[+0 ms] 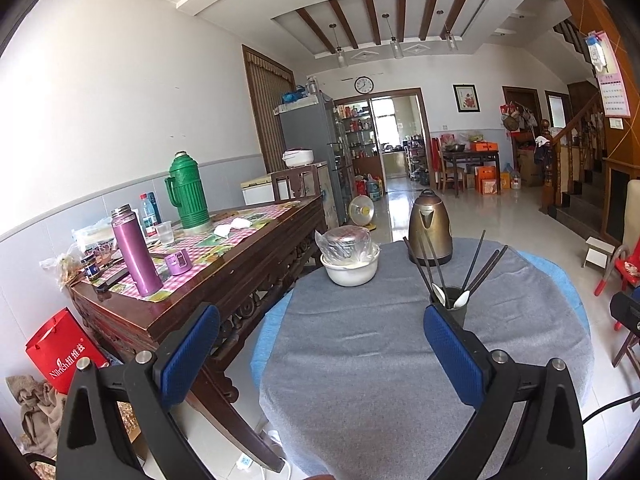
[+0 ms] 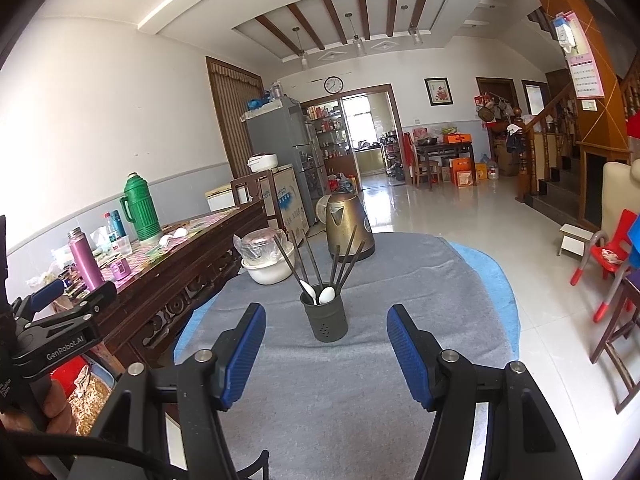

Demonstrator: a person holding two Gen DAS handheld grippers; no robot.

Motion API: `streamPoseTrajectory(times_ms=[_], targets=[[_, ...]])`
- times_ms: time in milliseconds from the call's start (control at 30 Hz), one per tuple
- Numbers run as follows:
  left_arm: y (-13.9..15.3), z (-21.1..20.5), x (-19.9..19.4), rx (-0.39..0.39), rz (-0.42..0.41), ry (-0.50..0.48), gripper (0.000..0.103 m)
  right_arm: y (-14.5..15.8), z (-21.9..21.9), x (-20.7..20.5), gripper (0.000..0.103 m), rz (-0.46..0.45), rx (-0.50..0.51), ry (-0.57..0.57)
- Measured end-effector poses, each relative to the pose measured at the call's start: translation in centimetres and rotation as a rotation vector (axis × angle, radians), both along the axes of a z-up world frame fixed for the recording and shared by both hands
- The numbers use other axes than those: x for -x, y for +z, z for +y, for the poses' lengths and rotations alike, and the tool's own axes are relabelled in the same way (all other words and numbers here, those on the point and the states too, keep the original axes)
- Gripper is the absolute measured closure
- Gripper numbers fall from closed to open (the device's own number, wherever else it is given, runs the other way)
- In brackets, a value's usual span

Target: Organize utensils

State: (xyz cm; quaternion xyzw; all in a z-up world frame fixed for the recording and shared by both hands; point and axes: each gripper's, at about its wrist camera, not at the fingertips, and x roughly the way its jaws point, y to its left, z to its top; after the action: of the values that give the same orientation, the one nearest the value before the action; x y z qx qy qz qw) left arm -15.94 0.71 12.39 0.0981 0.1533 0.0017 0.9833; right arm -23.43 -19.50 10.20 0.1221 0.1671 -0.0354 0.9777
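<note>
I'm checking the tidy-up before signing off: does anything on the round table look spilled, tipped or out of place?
Nothing stands out. The utensil holder stands upright with chopsticks and white spoons inside; the kettle and covered bowl sit upright behind it.

Before my right claw (image 2: 326, 354) the grey cloth (image 2: 360, 380) lies bare up to the utensil holder (image 2: 326, 318). Behind it stand 1 kettle (image 2: 349, 224) and 1 white bowl (image 2: 267, 270), blocking the far edge.
</note>
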Motion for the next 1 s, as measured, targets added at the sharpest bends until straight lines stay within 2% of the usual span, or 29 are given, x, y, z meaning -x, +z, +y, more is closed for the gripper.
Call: streamPoseTrajectory(times_ms=[1000], targets=[[0.0,1.1,0.5,0.016,-0.011,0.030,0.001,0.4,1.9,0.6,0.034,-0.022,0.047,0.011]])
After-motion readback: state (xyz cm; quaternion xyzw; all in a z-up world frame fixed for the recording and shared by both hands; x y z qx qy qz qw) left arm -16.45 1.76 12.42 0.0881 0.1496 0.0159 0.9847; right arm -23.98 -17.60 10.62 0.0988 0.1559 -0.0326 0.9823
